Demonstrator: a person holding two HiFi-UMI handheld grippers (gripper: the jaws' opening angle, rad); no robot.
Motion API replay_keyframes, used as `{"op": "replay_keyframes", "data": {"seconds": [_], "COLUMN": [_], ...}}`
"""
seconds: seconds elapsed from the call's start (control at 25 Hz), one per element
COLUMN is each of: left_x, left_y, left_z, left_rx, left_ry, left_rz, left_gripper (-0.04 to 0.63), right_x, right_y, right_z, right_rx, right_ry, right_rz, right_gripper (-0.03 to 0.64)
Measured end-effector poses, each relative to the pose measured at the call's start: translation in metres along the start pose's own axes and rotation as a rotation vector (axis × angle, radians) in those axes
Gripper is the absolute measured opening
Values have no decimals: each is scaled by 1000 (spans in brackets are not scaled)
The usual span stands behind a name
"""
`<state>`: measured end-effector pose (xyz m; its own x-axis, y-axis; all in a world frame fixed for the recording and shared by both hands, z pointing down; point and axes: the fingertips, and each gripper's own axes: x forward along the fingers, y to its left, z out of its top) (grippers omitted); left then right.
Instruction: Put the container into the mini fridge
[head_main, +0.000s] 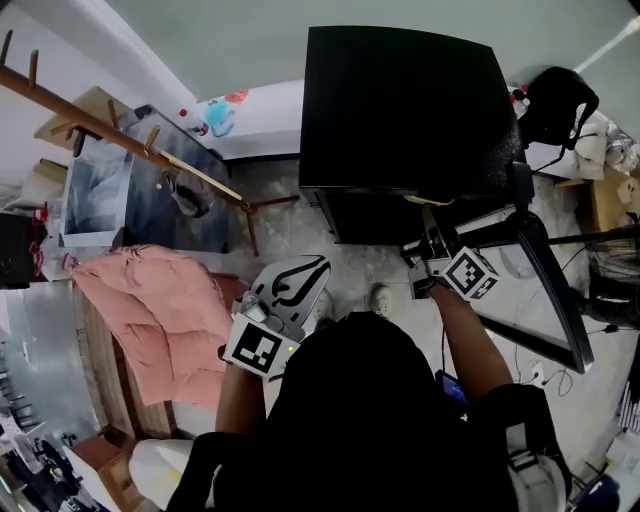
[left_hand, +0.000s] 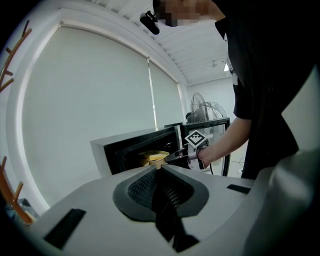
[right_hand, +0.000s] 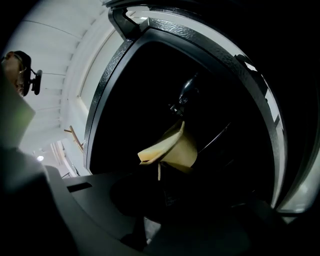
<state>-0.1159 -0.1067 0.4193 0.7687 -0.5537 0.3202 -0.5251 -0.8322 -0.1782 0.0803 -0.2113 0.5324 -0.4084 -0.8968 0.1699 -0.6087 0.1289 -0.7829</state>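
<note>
At twelve o'clock in the head view, mini fridge (head_main: 400, 100), with door (head_main: 548, 300) swung out toward two o'clock. At the fridge's opening, container (left_hand: 156, 158), directly ahead of right gripper (head_main: 425, 262). Toward eleven o'clock and nearer the body, left gripper (head_main: 300, 280). At nine o'clock, quilted cloth (head_main: 160, 310); behind it, at ten o'clock, coat rack (head_main: 120, 135).

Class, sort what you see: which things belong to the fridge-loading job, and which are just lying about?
Job in hand: open mini fridge; yellow container; right tongs gripping its rim.
Lying about: pink jacket; wooden coat rack; fan.
</note>
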Motion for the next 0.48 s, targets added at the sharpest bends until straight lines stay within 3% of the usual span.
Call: {"op": "replay_keyframes", "data": {"seconds": [0.48], "left_x": [-5], "left_y": [0], "left_z": [-1], "left_rx": [-32], "left_ry": [-28], "left_rz": [39], "left_gripper": [41], "right_x": [9], "right_y": [1], "right_z": [-3], "right_rx": [36], "right_ry": [13], "right_rz": [-1], "right_gripper": [40]}}
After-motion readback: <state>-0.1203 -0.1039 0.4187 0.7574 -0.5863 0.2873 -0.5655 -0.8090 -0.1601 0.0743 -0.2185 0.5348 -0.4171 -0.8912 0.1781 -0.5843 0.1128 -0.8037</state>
